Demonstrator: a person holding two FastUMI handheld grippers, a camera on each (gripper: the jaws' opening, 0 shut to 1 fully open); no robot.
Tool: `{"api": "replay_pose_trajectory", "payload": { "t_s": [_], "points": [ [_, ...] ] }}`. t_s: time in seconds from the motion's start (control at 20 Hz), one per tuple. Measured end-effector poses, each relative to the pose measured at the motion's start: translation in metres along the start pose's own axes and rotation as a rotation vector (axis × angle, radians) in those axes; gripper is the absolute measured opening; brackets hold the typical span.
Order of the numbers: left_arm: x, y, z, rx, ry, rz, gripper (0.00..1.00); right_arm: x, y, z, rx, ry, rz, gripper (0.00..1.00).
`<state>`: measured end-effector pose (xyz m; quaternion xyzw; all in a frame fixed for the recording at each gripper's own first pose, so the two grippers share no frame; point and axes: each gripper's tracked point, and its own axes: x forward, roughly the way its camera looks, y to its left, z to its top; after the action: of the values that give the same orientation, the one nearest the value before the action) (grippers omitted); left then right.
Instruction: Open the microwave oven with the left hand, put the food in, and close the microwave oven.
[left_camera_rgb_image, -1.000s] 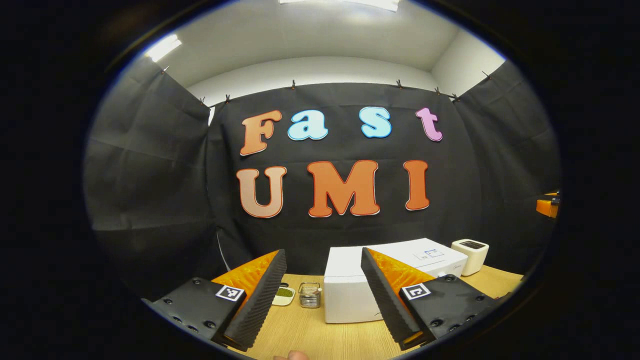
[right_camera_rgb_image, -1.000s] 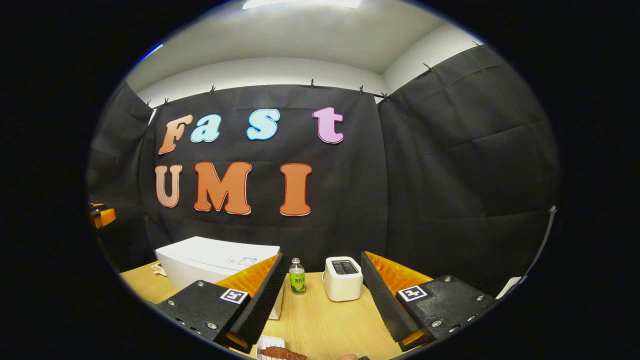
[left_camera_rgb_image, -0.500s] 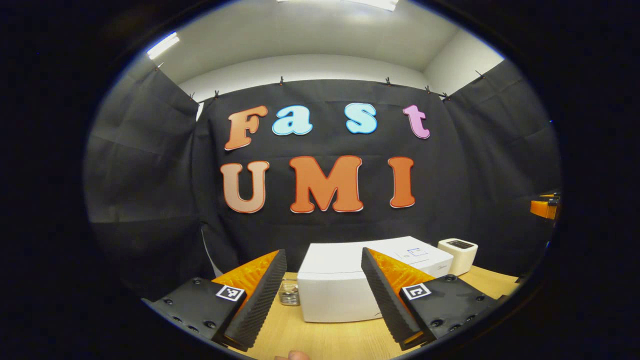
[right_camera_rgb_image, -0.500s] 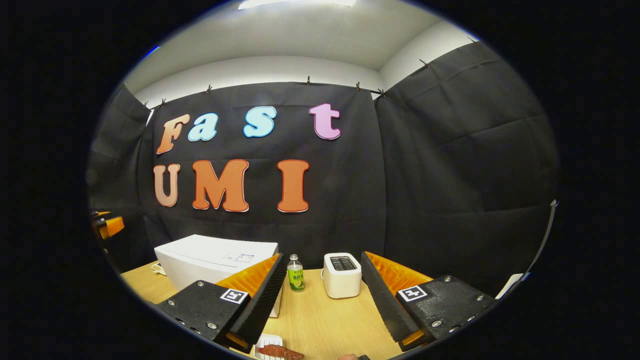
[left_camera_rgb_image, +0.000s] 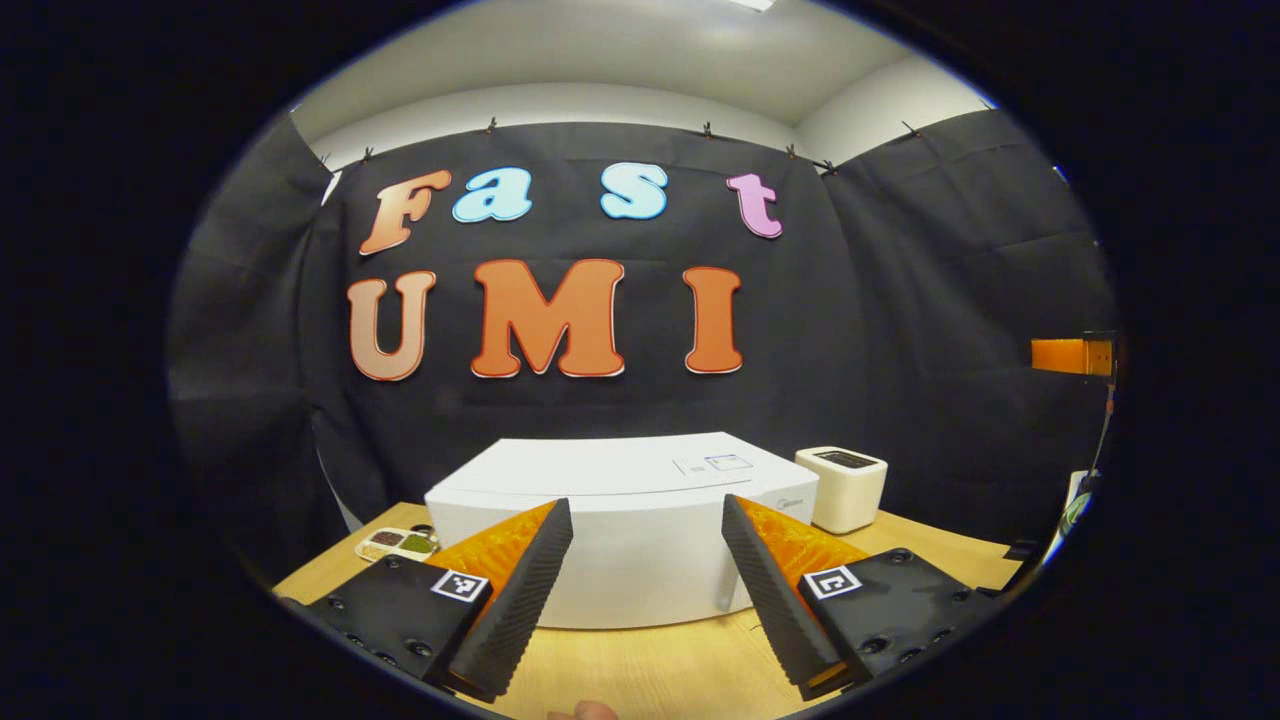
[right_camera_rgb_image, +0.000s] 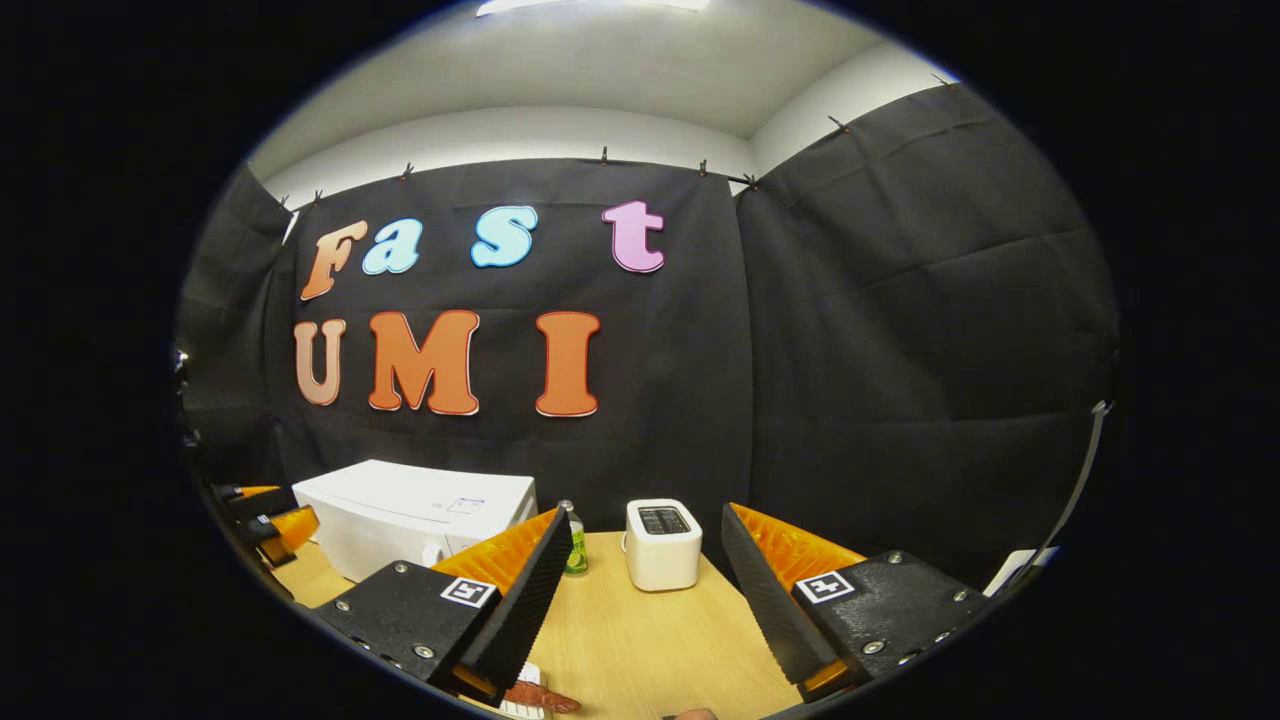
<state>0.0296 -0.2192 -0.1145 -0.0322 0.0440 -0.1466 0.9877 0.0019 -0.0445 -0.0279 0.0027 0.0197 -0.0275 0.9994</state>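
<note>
White and shut, the microwave oven (left_camera_rgb_image: 620, 530) sits on the wooden table (left_camera_rgb_image: 650, 670) straight ahead of the left gripper (left_camera_rgb_image: 648, 590), its front face showing between the two spread fingers, which hold nothing and touch nothing. A white toaster (left_camera_rgb_image: 842, 488) stands just beyond the gripper's right finger, and a small dish of seasonings (left_camera_rgb_image: 398, 544) lies off past its left finger. In the right gripper view, the right gripper (right_camera_rgb_image: 640, 590) is also wide open and empty above the table; the microwave oven (right_camera_rgb_image: 415, 515) lies ahead and off to its left, the toaster (right_camera_rgb_image: 660, 544) ahead between its fingers, and a green bottle (right_camera_rgb_image: 574, 545) peeks out beside its left finger. The food (right_camera_rgb_image: 538, 696), a reddish-brown piece on a white dish, lies just below that same finger, near the tip.
</note>
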Motion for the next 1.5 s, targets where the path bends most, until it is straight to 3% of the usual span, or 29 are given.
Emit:
{"api": "replay_pose_trajectory", "payload": {
  "t_s": [0.1, 0.15, 0.45, 0.5, 0.9, 0.95, 1.2, 1.25, 1.3, 1.35, 1.4, 1.5],
  "points": [
    [0.015, -0.019, -0.020, -0.019, 0.015, -0.025, 0.94, 0.001, -0.008, -0.005, -0.015, 0.012, -0.011, 0.93],
    [0.023, -0.028, -0.030, -0.029, 0.024, -0.038, 0.99, 0.002, -0.015, -0.007, -0.024, 0.018, -0.022, 0.93],
    [0.061, -0.066, -0.080, -0.029, 0.076, -0.068, 0.94, 0.008, -0.056, -0.017, -0.048, 0.027, -0.098, 0.93],
    [0.067, -0.071, -0.087, -0.019, 0.083, -0.073, 0.98, 0.008, -0.060, -0.019, -0.043, 0.030, -0.105, 0.93],
    [0.100, -0.076, -0.136, 0.009, 0.135, -0.004, 0.95, 0.012, -0.067, -0.036, -0.023, 0.055, -0.111, 0.93],
    [0.104, -0.076, -0.141, 0.002, 0.145, -0.004, 0.99, 0.013, -0.066, -0.038, -0.021, 0.059, -0.106, 0.93],
    [0.110, -0.081, -0.145, -0.035, 0.146, -0.026, 0.47, 0.015, -0.068, -0.045, -0.012, 0.070, -0.112, 0.93],
    [0.109, -0.081, -0.144, -0.032, 0.150, -0.026, 0.33, 0.014, -0.069, -0.045, -0.006, 0.071, -0.114, 0.93],
    [0.109, -0.081, -0.146, -0.026, 0.156, -0.026, 0.35, 0.014, -0.069, -0.045, 0.000, 0.071, -0.115, 0.93],
    [0.109, -0.082, -0.146, -0.015, 0.163, -0.035, 0.29, 0.013, -0.069, -0.045, 0.004, 0.071, -0.114, 0.93],
    [0.111, -0.082, -0.144, -0.013, 0.152, -0.049, 0.29, 0.011, -0.068, -0.045, 0.007, 0.070, -0.114, 0.93],
    [0.108, -0.081, -0.144, -0.021, 0.150, -0.063, 0.16, 0.008, -0.068, -0.044, 0.005, 0.068, -0.114, 0.93]
  ]
}}
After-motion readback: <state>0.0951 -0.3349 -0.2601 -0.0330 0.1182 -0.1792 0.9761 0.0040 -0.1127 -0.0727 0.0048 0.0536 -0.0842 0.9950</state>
